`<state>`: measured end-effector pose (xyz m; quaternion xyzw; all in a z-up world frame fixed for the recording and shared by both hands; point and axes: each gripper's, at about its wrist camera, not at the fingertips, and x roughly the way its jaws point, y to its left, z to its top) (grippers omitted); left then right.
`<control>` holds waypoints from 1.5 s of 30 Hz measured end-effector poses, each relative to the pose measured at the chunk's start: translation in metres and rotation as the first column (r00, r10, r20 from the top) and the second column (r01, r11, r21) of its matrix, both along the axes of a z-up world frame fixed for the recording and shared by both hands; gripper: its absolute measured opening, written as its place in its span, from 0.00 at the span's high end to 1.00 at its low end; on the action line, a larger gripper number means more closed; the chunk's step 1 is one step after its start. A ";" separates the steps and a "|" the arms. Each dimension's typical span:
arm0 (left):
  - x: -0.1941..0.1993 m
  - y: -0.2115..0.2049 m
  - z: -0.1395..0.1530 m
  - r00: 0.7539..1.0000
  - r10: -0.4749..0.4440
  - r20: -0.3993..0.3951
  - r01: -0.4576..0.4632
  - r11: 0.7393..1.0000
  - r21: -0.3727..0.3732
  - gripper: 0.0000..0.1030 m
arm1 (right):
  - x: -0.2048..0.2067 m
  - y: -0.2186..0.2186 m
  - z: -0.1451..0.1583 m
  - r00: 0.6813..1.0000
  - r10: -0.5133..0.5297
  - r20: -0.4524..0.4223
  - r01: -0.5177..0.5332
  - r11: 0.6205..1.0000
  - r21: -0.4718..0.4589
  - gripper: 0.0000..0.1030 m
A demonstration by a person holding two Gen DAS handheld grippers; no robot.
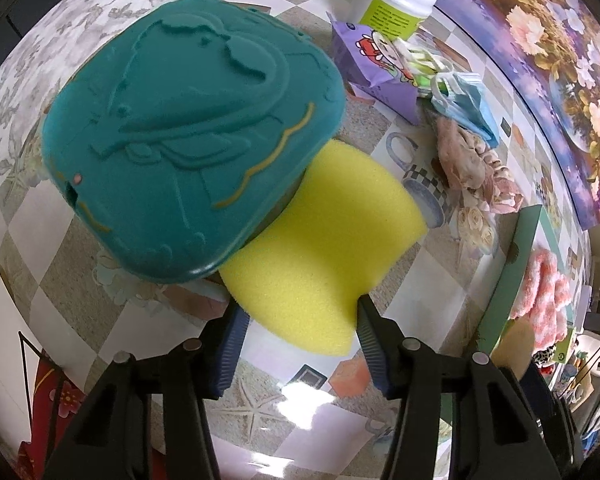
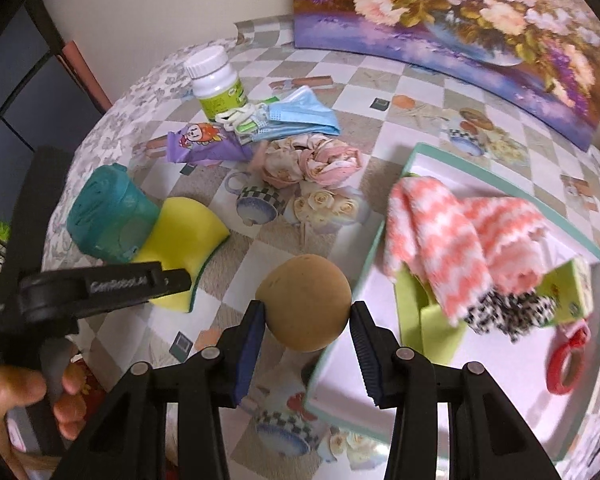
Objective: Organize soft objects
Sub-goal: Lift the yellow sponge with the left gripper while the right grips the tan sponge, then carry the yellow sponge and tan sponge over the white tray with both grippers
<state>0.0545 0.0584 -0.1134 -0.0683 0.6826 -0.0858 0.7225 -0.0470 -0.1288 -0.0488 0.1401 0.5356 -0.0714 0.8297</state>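
A: Start big. What carries everything?

B: The tabletop (image 2: pixel 340 80) with its checked cloth. At its right sits the tray (image 2: pixel 416 152), teal-rimmed, already holding a pink-and-white cloth (image 2: pixel 440 240). A flower painting (image 2: pixel 460 12) leans at the far edge.

A: And the soft things not yet sorted?

B: The yellow sponge (image 1: pixel 324 248) lies at the left side, one end tucked under a teal box (image 1: pixel 188 132). Its long axis runs from under that box toward the left gripper (image 1: pixel 298 316), whose jaws stand on either side of the near end. The right pad touches the sponge's edge; whether the left one presses I cannot tell.

A: The other hand?

B: The right gripper (image 2: pixel 306 314) has its jaws closed on a tan ball (image 2: pixel 306 304), held above the tabletop just left of the tray's near rim. That is the relation I would say the next move turns on: the tray lies to the right of the ball, close by, and the right hand is much the nearer one.

A: What does each view add?

B: The right wrist view alone shows the tray's contents, the ball and the person's hand (image 2: pixel 16 400) on the left tool. The left wrist view alone shows the embossed box lid and how the pads meet the sponge.

A: Smaller things?

B: Beyond the sponge, a white bottle (image 2: pixel 216 80), a blue face mask (image 2: pixel 300 116), pink scrunchies (image 2: pixel 316 160).
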 end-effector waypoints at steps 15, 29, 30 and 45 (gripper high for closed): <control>-0.018 -0.031 0.038 0.995 -0.054 0.090 0.064 0.992 -0.113 0.47 | -0.030 -0.017 0.026 0.992 -0.092 0.086 0.091 0.996 0.010 0.55; -0.038 -0.086 0.099 0.907 -0.257 0.334 0.325 0.931 -0.168 0.47 | -0.073 -0.093 0.038 0.903 -0.421 0.087 0.423 0.906 0.007 0.55; -0.043 -0.091 0.102 0.894 -0.278 0.351 0.350 0.923 -0.161 0.47 | -0.077 -0.099 0.038 0.894 -0.440 0.084 0.442 0.897 0.002 0.55; -0.108 -0.161 0.095 0.761 -0.546 0.350 0.611 0.784 -0.106 0.47 | -0.125 -0.162 0.013 0.790 -0.613 -0.037 0.613 0.790 -0.005 0.54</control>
